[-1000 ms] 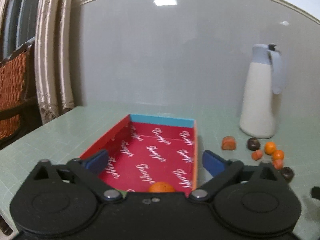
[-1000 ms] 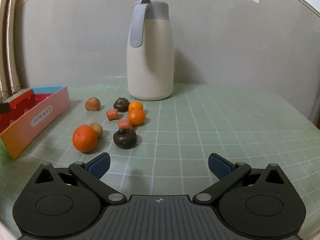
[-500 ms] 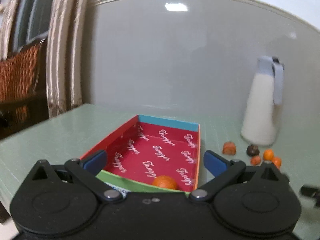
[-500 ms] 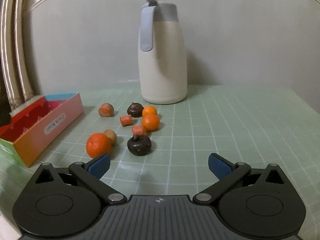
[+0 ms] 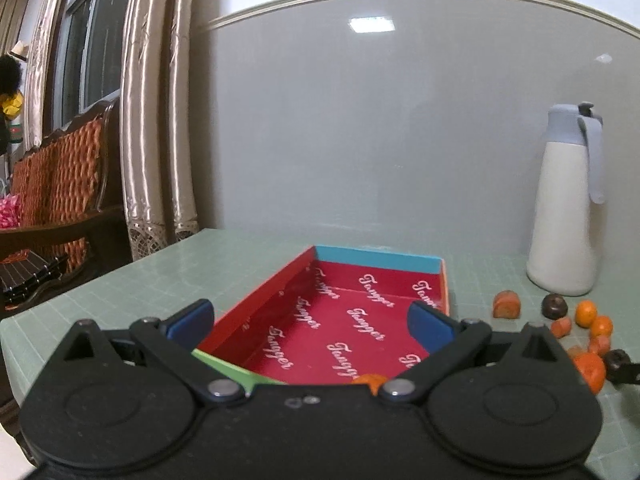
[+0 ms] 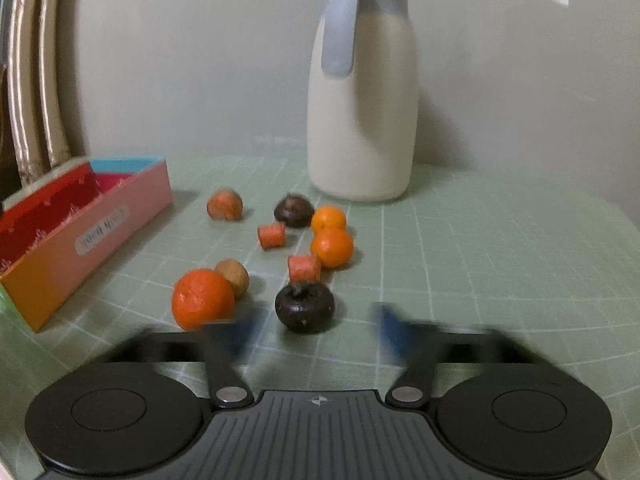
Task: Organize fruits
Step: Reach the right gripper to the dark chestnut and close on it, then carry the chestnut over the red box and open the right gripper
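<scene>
Two claws gaping empty: left claw (image 5: 310, 320) idling over the red box (image 5: 344, 320), right claw (image 6: 316, 330), blurring, straddling the dark fruit (image 6: 305, 307) for gripping.

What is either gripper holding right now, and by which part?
Nothing. The left gripper is open over the box; the right gripper, blurred, is open with the dark fruit just ahead, ungripped.
</scene>
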The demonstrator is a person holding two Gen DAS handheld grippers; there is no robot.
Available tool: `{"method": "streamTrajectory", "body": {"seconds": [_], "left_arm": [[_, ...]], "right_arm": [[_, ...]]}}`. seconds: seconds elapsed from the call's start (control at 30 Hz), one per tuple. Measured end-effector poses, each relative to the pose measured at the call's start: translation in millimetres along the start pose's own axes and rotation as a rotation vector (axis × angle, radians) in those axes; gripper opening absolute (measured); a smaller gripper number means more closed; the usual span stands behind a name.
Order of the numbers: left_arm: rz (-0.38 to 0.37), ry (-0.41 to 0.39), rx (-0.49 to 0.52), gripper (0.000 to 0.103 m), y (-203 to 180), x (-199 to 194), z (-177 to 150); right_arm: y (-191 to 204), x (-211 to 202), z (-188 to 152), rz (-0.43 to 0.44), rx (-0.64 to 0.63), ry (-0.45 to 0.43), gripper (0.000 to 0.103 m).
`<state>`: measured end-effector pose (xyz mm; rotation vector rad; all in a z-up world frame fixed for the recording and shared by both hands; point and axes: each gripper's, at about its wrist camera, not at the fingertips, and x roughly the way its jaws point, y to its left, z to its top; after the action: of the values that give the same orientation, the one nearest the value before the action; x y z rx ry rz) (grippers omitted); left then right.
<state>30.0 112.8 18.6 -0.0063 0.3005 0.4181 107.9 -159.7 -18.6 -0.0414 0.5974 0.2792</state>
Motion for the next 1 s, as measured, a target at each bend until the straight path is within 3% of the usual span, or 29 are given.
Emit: {"method": "streamTrajectory", "body": {"seconds": [0.3,0.33,0.37,0.43,0.63,0.77,1.0], "left_arm": [[-0.009,0.018,-0.015,0.097,8.2,5.5,0.0],[-0.008,0.017,-0.013,0.097,8.8,5.8,0.1],[-0.006,0.017,-0.012,0.097,9.3,5.9,-0.1],[-0.002,0.019,-0.010,0.097,11.3,6.5,-0.2],[0.022,0.021,-0.016,0.097,25.2,6.2,0.6],[0.051,0.026,-0.015,0.097,43.3,4.6,-0.2],[0.104,0.073,-0.098,0.097,87.2,10.0,-2.1]], "right_arm": [[5.2,20.5,6.9,0.021,-0.019,0.039,0.046],[6.9,23.1,7.5,0.023,-0.024,0.045,0.044],[8.7,24.8,7.6,0.018,-0.030,0.047,0.036],[10.6,25.9,8.6,0.016,-0.040,0.046,0.036],[15.4,9.5,16.9,0.016,-0.019,-0.041,0.035],[41.9,-2.4,28.0,0.095,-0.006,-0.093,0.036],[135.9,-12.5,48.0,0.277,-0.096,-0.169,0.036]]}}
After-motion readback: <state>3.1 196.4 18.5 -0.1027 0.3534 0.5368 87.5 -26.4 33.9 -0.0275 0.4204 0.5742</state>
